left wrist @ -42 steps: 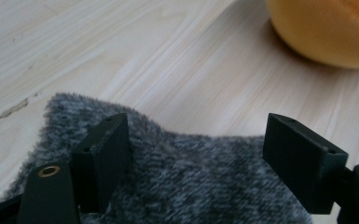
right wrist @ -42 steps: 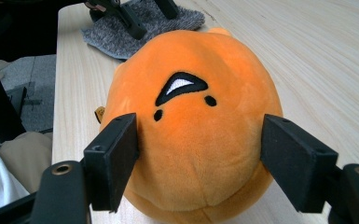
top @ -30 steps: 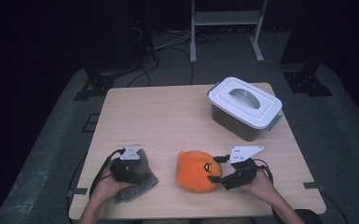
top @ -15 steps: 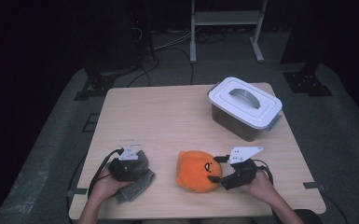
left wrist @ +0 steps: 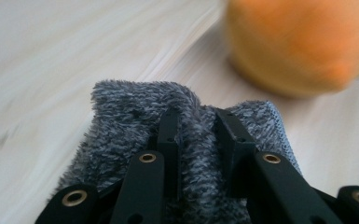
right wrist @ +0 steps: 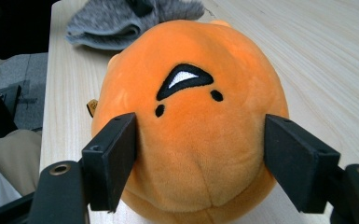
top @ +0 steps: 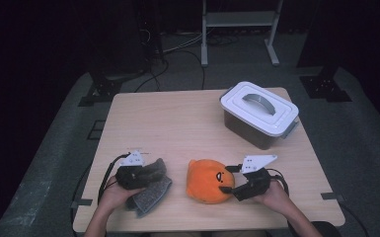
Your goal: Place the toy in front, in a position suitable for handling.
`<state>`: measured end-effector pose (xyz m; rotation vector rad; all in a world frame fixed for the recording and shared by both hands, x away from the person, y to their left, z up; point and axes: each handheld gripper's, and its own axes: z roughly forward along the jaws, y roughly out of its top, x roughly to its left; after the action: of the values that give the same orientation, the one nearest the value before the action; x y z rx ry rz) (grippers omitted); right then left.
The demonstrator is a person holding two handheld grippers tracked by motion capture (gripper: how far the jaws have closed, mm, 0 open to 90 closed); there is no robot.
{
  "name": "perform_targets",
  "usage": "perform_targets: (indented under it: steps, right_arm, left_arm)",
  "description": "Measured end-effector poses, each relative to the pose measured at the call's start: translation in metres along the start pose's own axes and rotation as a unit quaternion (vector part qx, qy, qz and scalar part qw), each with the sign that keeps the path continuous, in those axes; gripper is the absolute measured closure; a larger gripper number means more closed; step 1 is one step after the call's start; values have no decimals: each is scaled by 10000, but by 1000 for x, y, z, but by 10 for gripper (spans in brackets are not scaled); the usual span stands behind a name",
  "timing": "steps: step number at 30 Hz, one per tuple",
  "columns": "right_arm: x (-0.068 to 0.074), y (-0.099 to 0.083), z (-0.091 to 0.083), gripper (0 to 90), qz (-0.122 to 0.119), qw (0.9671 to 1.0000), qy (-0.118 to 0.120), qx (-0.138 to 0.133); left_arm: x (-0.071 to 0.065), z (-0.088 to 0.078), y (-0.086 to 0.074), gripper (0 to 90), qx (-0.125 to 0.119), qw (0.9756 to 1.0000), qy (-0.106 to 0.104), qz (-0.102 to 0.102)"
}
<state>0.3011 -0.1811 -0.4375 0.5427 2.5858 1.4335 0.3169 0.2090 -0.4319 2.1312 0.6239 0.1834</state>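
A grey fuzzy cloth (top: pixel 150 195) lies at the table's front left, and my left gripper (top: pixel 145 175) is shut on a fold of it. In the left gripper view the jaws have just been closing and now pinch a ridge of the cloth (left wrist: pixel 121 107) at the left gripper (left wrist: pixel 198 116). A round orange plush toy (top: pixel 205 180) with a stitched face sits beside the cloth. My right gripper (top: pixel 224 180) reaches it from the right. In the right gripper view both pads (right wrist: pixel 116 158) rest against the sides of the plush toy (right wrist: pixel 191 56), with the right gripper (right wrist: pixel 200 135) around it. The cloth (right wrist: pixel 121 18) lies beyond.
A lidded white-and-grey storage box (top: pixel 259 111) with a handle stands at the table's back right. The wooden table (top: pixel 168 123) is bare across its back left and middle. A metal rack (top: pixel 239 19) and cables stand on the dark floor behind.
The left gripper has closed on the grey cloth and risen slightly, bunching the cloth up. The right gripper and the plush toy have stayed put.
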Motion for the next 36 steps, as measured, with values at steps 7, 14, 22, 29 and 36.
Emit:
perform_targets:
  steps: [7, 14, 22, 29, 36]
  right_arm:
    - [-2, 6, 4, 260, -68, 10000, 17, 60]
    - [0, 11, 8, 259, -167, 9998, -45, 84]
    - [-2, 7, 8, 268, -171, 9998, -48, 117]
    - [-3, 6, 8, 276, -176, 9998, -30, 70]
    - [-8, 1, 6, 276, -59, 10000, -5, 61]
  left_arm:
    - [-34, 9, 38, 732, -496, 9953, -537, 640]
    - [-65, 32, 81, 731, -679, 9853, -809, 1341]
    - [-62, 59, 72, 727, -379, 9866, -864, 1331]
    - [-50, 44, 53, 723, -134, 9901, -668, 1230]
    - [-34, 38, 41, 727, 449, 9944, -312, 901]
